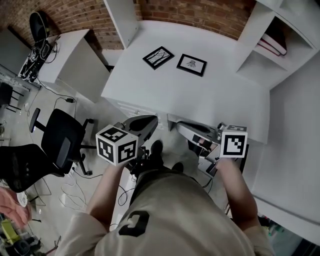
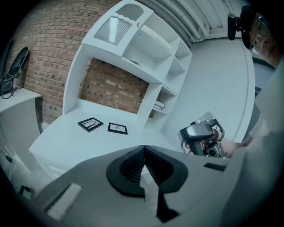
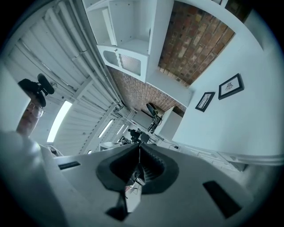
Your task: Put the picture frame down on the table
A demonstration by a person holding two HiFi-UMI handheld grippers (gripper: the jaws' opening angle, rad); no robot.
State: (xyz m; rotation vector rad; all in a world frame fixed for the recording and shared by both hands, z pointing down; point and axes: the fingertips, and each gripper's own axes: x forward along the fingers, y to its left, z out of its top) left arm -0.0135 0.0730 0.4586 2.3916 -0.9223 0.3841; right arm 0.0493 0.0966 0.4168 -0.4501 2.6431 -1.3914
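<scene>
Two black picture frames lie flat on the white table: one at the back left, one just right of it. The left gripper view shows the same two, left frame and right frame; the right gripper view shows them as frame and frame. My left gripper hangs in front of the table's near edge, shut and empty. My right gripper is beside it, also shut with nothing in it. Both are well short of the frames.
A white shelf unit with books stands at the table's right. A second white desk is to the left, black office chairs on the floor beside it. A brick wall runs behind.
</scene>
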